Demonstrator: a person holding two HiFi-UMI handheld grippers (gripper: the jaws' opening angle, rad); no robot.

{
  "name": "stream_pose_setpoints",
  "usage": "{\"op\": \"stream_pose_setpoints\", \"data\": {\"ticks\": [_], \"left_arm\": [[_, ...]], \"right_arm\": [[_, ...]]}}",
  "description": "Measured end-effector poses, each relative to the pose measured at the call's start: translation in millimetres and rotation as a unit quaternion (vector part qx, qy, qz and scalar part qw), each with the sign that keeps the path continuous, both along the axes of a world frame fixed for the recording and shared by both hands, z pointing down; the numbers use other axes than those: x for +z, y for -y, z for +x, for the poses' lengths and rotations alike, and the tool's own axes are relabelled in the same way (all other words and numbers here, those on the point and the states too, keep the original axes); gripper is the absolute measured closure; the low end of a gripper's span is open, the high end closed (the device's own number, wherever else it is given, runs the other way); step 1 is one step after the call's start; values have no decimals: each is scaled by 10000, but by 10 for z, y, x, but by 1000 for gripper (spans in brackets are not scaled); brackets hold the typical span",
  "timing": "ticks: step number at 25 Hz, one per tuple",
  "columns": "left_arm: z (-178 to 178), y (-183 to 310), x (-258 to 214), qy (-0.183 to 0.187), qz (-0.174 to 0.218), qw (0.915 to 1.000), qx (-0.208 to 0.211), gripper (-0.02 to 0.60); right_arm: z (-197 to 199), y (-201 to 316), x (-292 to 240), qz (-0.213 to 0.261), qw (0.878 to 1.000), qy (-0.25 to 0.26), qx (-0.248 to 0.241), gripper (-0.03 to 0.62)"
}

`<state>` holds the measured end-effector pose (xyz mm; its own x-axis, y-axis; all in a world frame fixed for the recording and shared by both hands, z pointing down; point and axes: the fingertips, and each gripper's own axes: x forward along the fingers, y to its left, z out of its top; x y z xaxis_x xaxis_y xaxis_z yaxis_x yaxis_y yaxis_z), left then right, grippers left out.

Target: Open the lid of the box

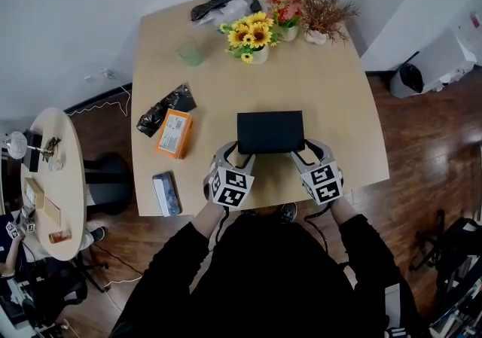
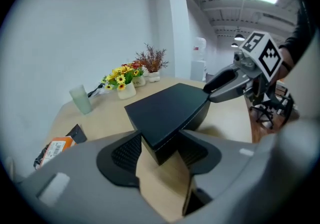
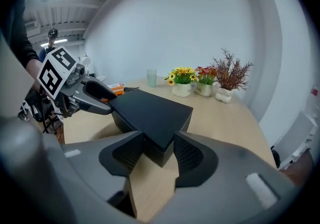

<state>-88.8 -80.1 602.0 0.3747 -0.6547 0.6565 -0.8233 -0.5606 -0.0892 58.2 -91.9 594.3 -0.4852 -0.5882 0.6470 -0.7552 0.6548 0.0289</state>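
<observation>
The black box (image 1: pixel 270 131) sat closed near the front edge of the table (image 1: pixel 339 103), its inside hidden. The left gripper (image 2: pixel 159 149) and the right gripper (image 3: pixel 159 152) each stood apart astride one near corner, pads seemingly just touching it. The print on the orange packet (image 1: pixel 175 133) was too small to read.

Clear table right of the box, clutter to the left and top.

In the head view the table (image 1: pixel 343 111) lies bare right of the black box (image 1: pixel 270 131) and in the strip above it, up to the sunflower pot (image 1: pixel 254 39). Left of the box, an orange packet (image 1: pixel 175 133) and a black bag (image 1: pixel 166 109) stand in the way. A green cup (image 1: pixel 190 51) sits at upper left. The box's lower corners sit between the parted jaws of the left gripper (image 1: pixel 235 152) and right gripper (image 1: pixel 307 152).
</observation>
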Motion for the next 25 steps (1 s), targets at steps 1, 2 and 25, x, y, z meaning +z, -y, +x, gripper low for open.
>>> {"op": "stream_pose_setpoints", "data": {"ticks": [1,2,25], "left_arm": [[4,2,-1,35,72,10000,0,374],[5,0,0,68,144,9999,18,378],[40,-197,-89,-1540,-516,9862,-328,393]], "right_arm": [[4,6,-5,39,10000,-48,-11,404],[4,8,-7,83,9999,-102,-35,405],[271,-12,-101,-1009,9763,1533,1149,547]]}}
